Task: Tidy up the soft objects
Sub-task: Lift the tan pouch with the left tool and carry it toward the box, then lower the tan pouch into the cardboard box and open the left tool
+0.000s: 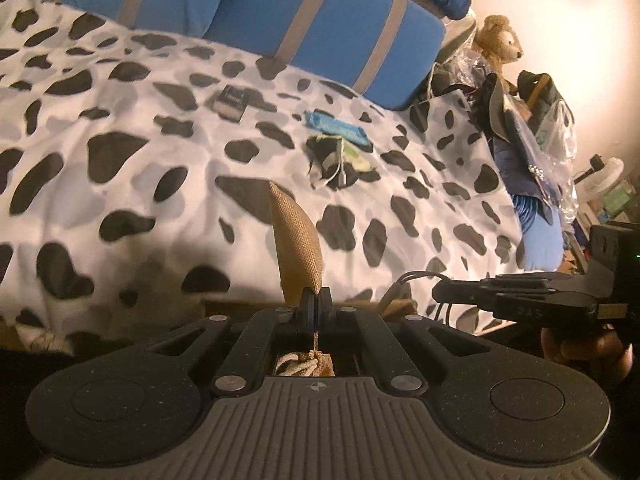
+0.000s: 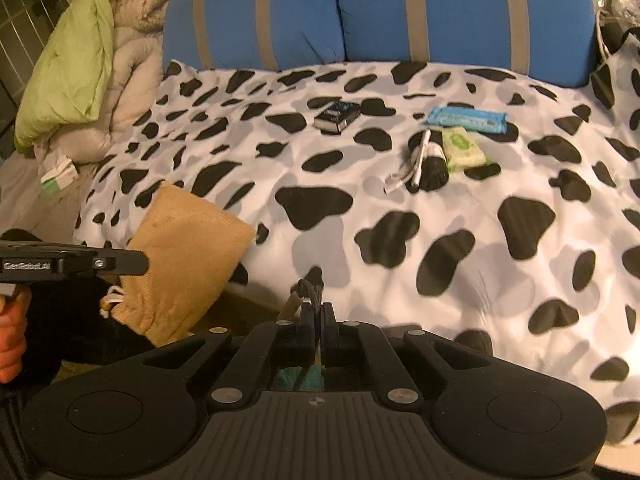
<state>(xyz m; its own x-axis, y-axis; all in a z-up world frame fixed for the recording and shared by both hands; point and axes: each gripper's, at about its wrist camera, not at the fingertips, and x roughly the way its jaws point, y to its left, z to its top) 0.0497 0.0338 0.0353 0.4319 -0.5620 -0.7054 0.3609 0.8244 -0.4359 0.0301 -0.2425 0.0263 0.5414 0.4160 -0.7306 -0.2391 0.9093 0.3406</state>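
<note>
A tan woven drawstring pouch [image 1: 297, 236] stands up out of my left gripper [image 1: 315, 300], which is shut on its gathered neck; its white drawstring shows below the jaws. From the right wrist view the same pouch [image 2: 184, 256] hangs beside the left gripper [image 2: 136, 260] at the bed's near left edge. My right gripper [image 2: 317, 312] is shut on a thin dark cord [image 2: 314, 280] that pokes up past the fingers. The right gripper [image 1: 442, 292] also shows in the left wrist view at the right, with a loop of cord [image 1: 416, 277] in front of it.
A cow-patterned blanket [image 2: 460, 264] covers the bed. On it lie a small black box [image 2: 336, 117], a blue wipes pack [image 2: 466, 118], a green tissue pack [image 2: 461, 147] and a black roll with a white cable [image 2: 430, 162]. Blue striped cushions [image 2: 460, 12] line the back. A teddy bear [image 1: 500, 42] tops clutter at right.
</note>
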